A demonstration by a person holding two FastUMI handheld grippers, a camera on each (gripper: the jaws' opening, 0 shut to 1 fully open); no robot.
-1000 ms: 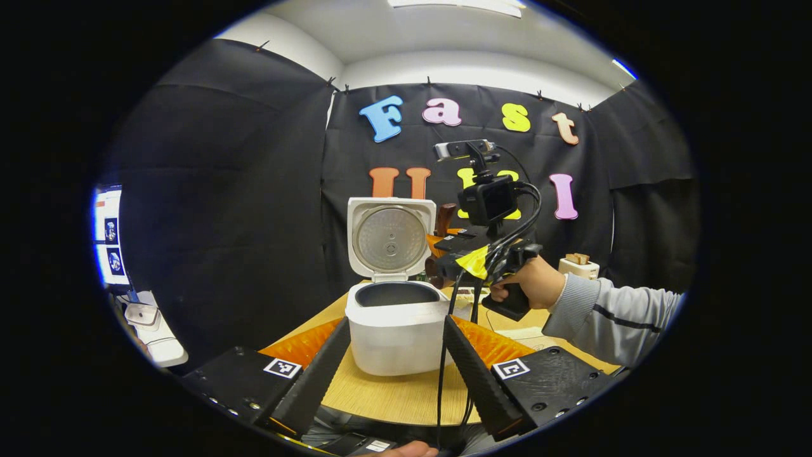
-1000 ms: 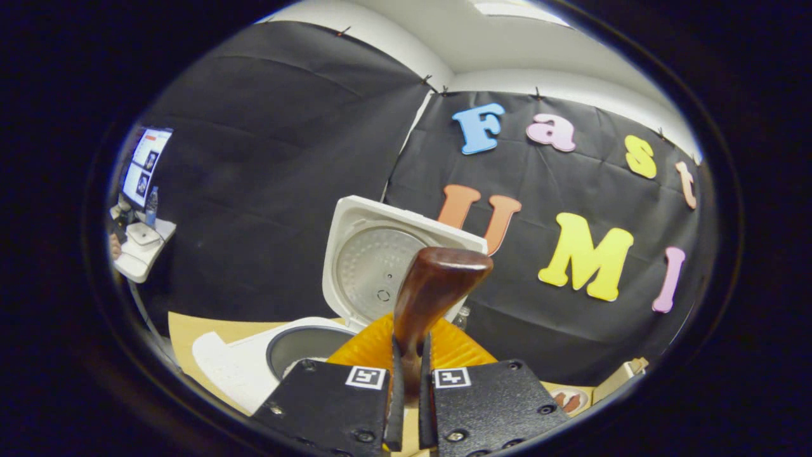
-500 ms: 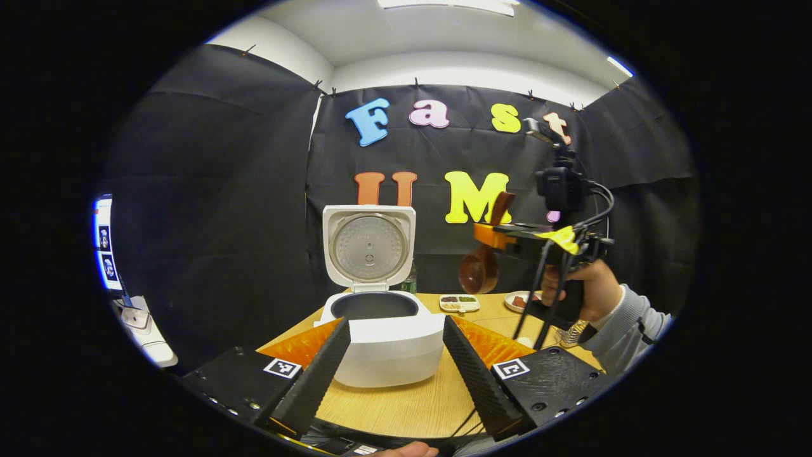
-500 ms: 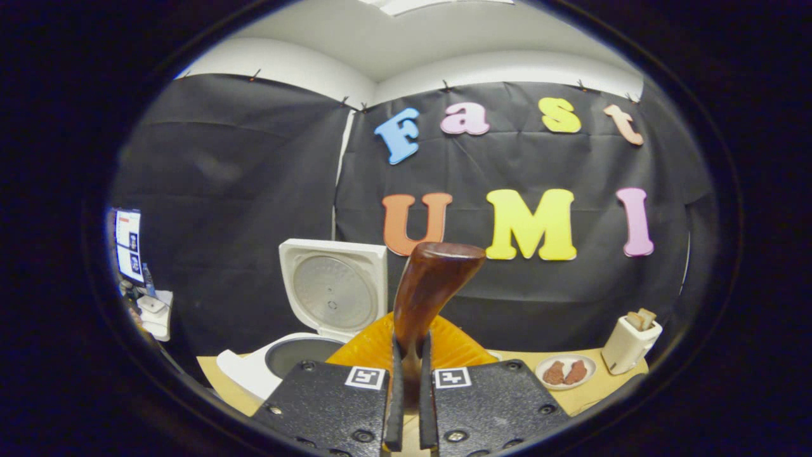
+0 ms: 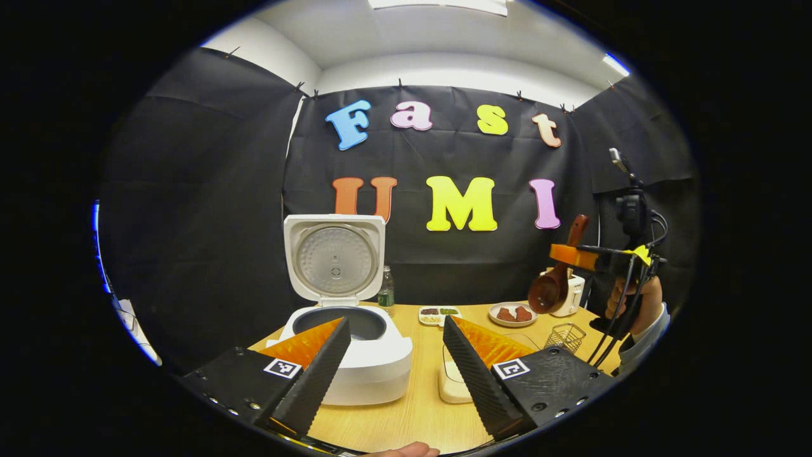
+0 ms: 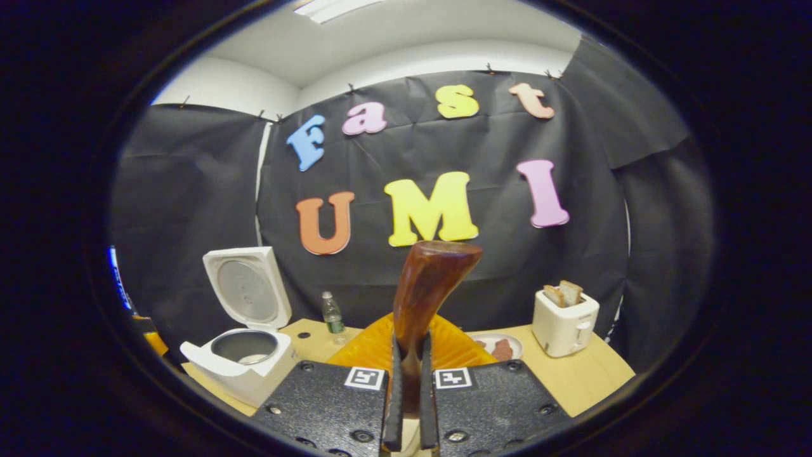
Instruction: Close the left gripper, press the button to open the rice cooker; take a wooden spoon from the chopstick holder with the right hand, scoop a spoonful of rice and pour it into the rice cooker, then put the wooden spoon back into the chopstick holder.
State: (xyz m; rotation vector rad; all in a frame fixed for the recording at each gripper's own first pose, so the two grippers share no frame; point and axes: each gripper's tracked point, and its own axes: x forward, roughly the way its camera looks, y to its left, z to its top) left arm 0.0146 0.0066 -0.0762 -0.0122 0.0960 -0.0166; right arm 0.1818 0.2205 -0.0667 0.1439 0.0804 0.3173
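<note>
Between the right gripper (image 6: pixel 406 406)'s pinching fingers, the wooden spoon (image 6: pixel 426 292)'s bowl is hidden; left gripper (image 5: pixel 394 368) fingers spread.

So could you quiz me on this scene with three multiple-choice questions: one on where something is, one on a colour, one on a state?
1. Where does the small bottle stand?
A. Just right of the rice cooker's raised lid
B. Inside the wire basket
C. On top of the toaster

2. What colour is the rice cooker?
A. Red
B. White
C. Green

3. What is the right gripper doing?
A. Hanging wide open
B. Shut on a plate
C. Shut on the wooden spoon

Answers: 1 A, the left gripper view shows the bottle beside the lid. 2 B, its body and lid are white. 3 C, the right gripper view shows both fingers pressing the spoon's handle.
</note>
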